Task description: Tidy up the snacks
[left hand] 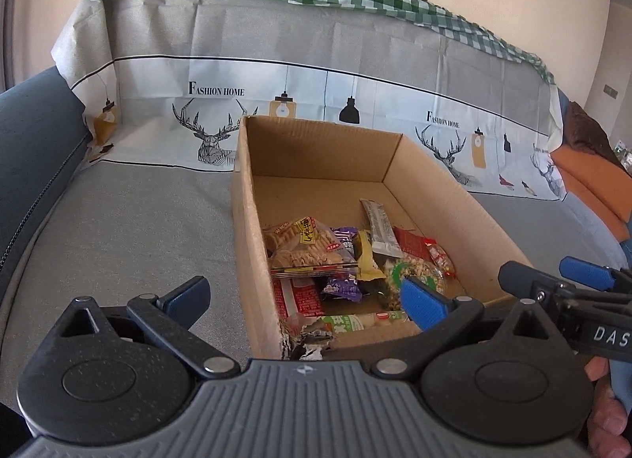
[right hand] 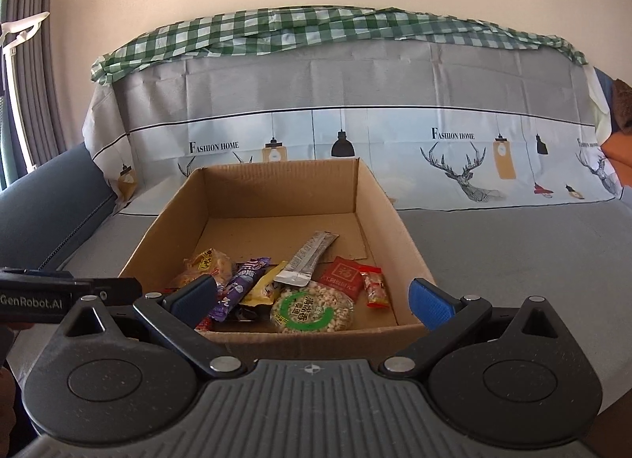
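Left hand-held gripper (left hand: 304,294): jaws spread wide, empty, straddling the box's near corner.
Right hand-held gripper (right hand: 312,300): also wide open, holding nothing.
Snacks (right hand: 276,284): heaped at the near end of the cardboard box (right hand: 399,229) on the sofa.
Puffed-grain disc (right hand: 312,310): light and crushable; pinch its rim gently.
Grey sachet (right hand: 310,258): thin, slippery film; take it mid-length.

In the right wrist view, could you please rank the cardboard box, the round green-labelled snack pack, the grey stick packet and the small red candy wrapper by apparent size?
1. cardboard box
2. round green-labelled snack pack, though it lies nearest the camera
3. grey stick packet, long but narrow
4. small red candy wrapper
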Demonstrator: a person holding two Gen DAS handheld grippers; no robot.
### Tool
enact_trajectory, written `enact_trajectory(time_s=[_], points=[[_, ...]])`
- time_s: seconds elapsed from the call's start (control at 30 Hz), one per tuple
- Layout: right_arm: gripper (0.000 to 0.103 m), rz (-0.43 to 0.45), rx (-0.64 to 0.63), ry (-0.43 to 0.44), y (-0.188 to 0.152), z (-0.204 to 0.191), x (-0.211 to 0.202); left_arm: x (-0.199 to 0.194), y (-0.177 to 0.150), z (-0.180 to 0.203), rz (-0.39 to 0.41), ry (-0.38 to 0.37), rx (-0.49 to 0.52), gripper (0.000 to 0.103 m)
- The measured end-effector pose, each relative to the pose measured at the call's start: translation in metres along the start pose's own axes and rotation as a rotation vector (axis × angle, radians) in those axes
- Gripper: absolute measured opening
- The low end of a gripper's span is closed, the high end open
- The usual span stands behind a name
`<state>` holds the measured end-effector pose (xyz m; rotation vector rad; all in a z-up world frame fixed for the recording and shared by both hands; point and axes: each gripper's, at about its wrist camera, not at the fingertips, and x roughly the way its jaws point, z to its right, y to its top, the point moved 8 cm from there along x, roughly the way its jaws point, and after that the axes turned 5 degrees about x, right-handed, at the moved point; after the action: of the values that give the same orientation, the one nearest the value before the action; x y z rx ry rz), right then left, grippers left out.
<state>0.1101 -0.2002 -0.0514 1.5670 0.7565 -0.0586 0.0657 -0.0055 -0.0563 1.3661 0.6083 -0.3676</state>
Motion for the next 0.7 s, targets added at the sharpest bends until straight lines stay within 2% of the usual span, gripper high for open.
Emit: enact_trajectory(time_s=[0.23, 0.7], points=[[0.102, -0.004, 0.040, 0.013, -0.0003, 0.0044, 0.0036, 0.0048, -0.0005, -0.0014, -0.011, 0.002, -0.019, 0.103], [0.102, 0.002, 0.013, 0.014, -0.0029, -0.0005, 0.0011, 0.0049, -0.0005, 0.0045, -0.006, 0.002, -0.005, 0.103]])
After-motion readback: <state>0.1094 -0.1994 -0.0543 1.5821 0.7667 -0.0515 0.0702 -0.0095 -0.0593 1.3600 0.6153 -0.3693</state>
